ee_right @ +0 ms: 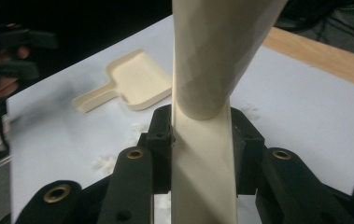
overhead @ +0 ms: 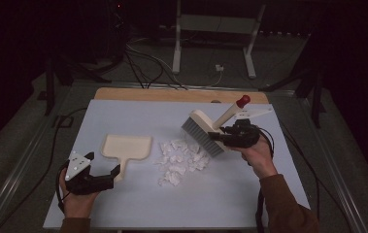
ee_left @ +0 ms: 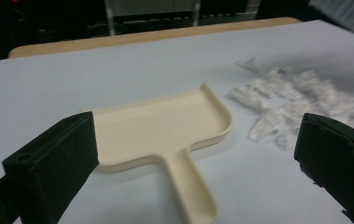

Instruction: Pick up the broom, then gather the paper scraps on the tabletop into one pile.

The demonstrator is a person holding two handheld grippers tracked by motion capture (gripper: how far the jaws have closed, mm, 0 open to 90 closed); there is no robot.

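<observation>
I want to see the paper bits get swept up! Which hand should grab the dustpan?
Probably the left. The left gripper is open, with the dustpan handle just in front of its jaws. The right gripper is shut on the brush, across the paper scraps from the dustpan.

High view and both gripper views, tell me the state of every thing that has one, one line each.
Left hand-held gripper: open, jaws either side of the dustpan handle, not gripping.
Right hand-held gripper: shut on the brush handle.
Brush: held tilted, bristles at the scraps.
Dustpan: flat on the table, unheld.
Paper scraps: loose pile on the table.
</observation>
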